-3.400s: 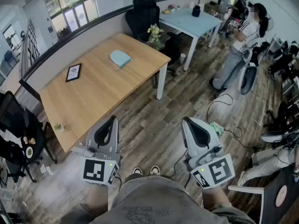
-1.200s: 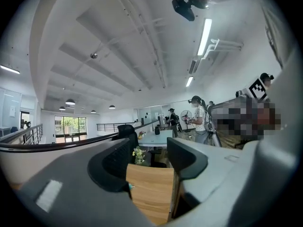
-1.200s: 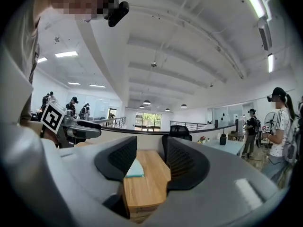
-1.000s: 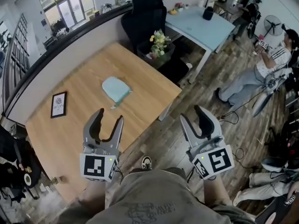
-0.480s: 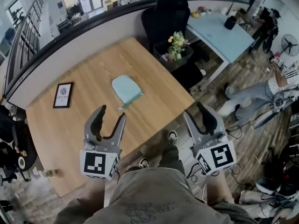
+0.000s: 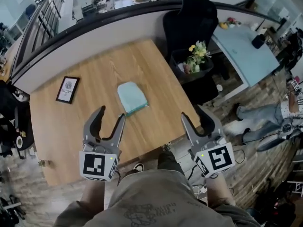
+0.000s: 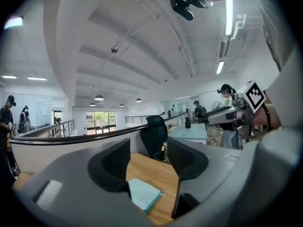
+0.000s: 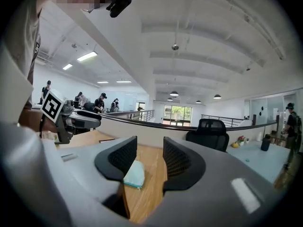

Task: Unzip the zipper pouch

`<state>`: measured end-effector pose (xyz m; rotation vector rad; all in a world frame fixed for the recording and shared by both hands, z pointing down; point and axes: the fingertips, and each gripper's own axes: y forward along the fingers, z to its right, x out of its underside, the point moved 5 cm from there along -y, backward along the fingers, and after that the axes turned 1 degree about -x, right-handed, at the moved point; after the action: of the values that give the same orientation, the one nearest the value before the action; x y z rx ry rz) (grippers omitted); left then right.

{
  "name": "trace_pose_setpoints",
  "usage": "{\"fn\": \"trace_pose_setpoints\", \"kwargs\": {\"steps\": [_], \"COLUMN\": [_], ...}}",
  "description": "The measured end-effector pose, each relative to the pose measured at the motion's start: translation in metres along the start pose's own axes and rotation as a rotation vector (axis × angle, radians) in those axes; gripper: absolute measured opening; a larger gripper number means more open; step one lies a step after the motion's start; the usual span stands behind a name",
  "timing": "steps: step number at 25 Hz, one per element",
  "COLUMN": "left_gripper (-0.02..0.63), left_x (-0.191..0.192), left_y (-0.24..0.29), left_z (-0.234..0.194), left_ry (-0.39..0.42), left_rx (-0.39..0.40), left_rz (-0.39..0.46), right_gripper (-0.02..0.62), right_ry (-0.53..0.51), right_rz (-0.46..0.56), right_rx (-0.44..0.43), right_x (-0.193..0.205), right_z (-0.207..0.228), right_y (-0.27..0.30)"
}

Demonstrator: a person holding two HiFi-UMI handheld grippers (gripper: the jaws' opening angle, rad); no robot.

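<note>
Left gripper (image 6: 106,122) and right gripper (image 6: 198,119) jaws were spread, nothing between (pouch (image 6: 131,98) lay untouched on table (image 6: 85,112)).

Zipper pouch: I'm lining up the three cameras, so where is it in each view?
Head view: zipper pouch at the wooden table's middle.
Left gripper view: zipper pouch low centre, between the parted jaws.
Right gripper view: zipper pouch lower centre-left, beside the left jaw.
Shared landmark: the black chair beyond the table.
</note>
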<state>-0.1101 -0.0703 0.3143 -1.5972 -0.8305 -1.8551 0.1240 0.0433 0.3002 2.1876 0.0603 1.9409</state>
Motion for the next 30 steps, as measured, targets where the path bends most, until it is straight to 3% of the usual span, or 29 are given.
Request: {"fn": "trace_pose_setpoints", "kwargs": {"steps": [11, 18, 24, 30], "left_gripper": [0.242, 0.242, 0.242, 0.242], "left_x": [-0.021, -0.023, -0.019, 0.000], "left_y": [0.056, 0.067, 0.072, 0.081], "left_z": [0.014, 0.022, 0.022, 0.019], "left_ry": [-0.004, 0.009, -0.003, -0.043], "left_rx": [-0.300, -0.450, -0.490, -0.453], "left_rz": [-0.044, -0.072, -0.110, -0.142], "right_gripper": [0.183, 0.182, 0.183, 0.183], "right_ry": [-0.038, -0.058, -0.035, -0.030], "right_rz": [0.019, 0.016, -0.003, -0.082], "right_rx": [-0.332, -0.470, -0.528, -0.606], "right_x": [-0.002, 0.007, 0.019, 0.036], "right_z": [0.082, 0.108, 0.113, 0.098], "right_y": [0.083, 0.111, 0.127, 0.149]}}
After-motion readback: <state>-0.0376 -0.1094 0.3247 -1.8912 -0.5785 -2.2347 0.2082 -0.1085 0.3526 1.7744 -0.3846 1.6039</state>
